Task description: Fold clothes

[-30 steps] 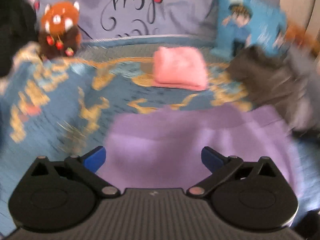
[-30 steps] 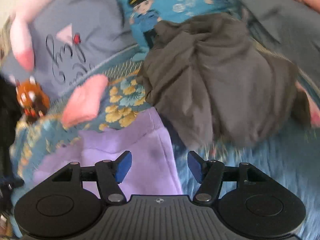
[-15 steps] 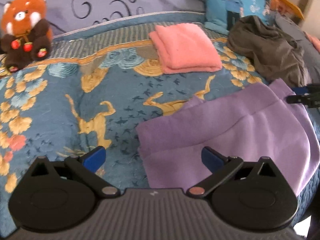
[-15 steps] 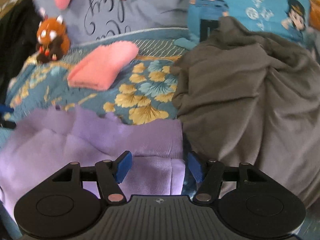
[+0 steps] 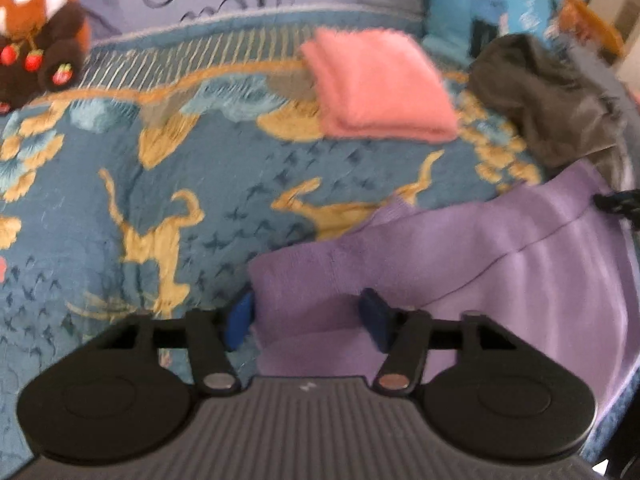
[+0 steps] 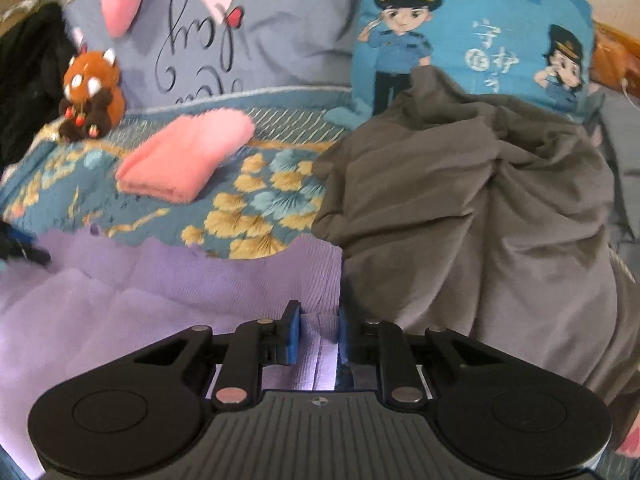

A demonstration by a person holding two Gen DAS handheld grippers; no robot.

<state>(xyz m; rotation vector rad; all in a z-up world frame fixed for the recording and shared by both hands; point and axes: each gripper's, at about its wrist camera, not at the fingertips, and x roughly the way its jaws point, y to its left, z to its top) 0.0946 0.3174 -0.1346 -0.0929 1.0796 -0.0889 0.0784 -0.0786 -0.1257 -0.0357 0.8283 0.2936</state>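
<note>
A purple garment (image 5: 460, 264) lies spread across the near part of the bed, also seen in the right wrist view as the purple garment (image 6: 160, 300). My left gripper (image 5: 307, 318) is half closed but still open, its blue fingers straddling the garment's near left corner. At the garment's right edge, my right gripper (image 6: 318, 334) is shut on a fold of the purple fabric. A folded pink garment (image 5: 376, 84) rests farther back on the bedspread. A crumpled grey garment (image 6: 472, 216) is heaped to the right, touching the purple one.
The patterned blue and gold bedspread (image 5: 168, 184) covers the bed. A red panda plush (image 6: 90, 94) sits at the back left. A lilac pillow (image 6: 256, 28) and a blue cartoon pillow (image 6: 472, 40) stand along the back. Dark clothing (image 6: 28, 80) hangs at far left.
Both grippers dropped to the purple garment. The right gripper's fingers closed onto its edge, and the left gripper's fingers narrowed around its corner.
</note>
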